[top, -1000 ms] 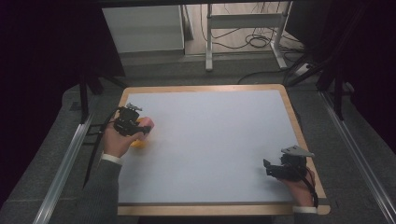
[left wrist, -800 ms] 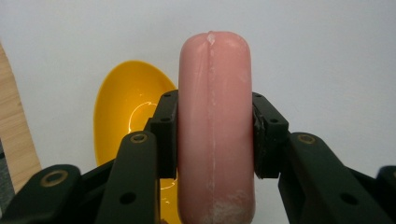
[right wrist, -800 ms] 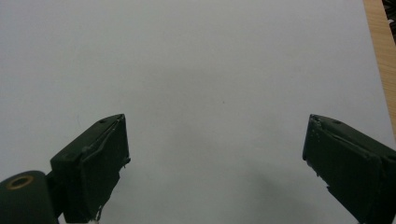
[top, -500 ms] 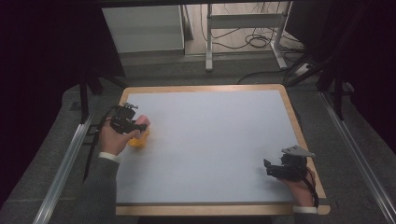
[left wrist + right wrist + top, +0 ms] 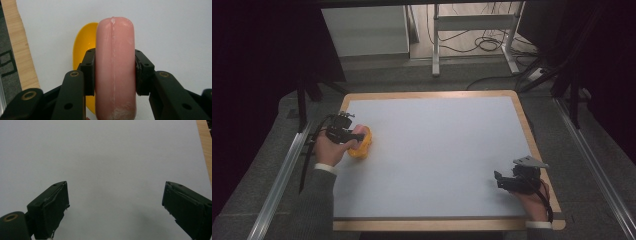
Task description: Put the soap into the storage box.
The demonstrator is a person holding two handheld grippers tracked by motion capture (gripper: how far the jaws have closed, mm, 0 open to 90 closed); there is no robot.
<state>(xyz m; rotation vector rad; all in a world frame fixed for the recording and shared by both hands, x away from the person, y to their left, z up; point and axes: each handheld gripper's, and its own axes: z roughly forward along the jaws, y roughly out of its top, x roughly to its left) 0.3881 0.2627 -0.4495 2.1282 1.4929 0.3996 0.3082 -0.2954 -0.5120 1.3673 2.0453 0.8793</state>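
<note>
Two black jaws of the right gripper [image 5: 115,212] are seen rising from the bottom corners, set wide apart with nothing held between them. Beneath them lies the flat, pale grey surface of the desk [image 5: 105,157], and its light wooden edge strip [image 5: 205,147] is seen at the upper right.

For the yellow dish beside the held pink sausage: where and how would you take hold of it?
Probably by its rim. The yellow dish lies open side up on the table, partly under the pink sausage clamped in the left gripper. The open right gripper could come from above, one jaw inside the thin raised edge, one outside, on the side away from the sausage.
</note>
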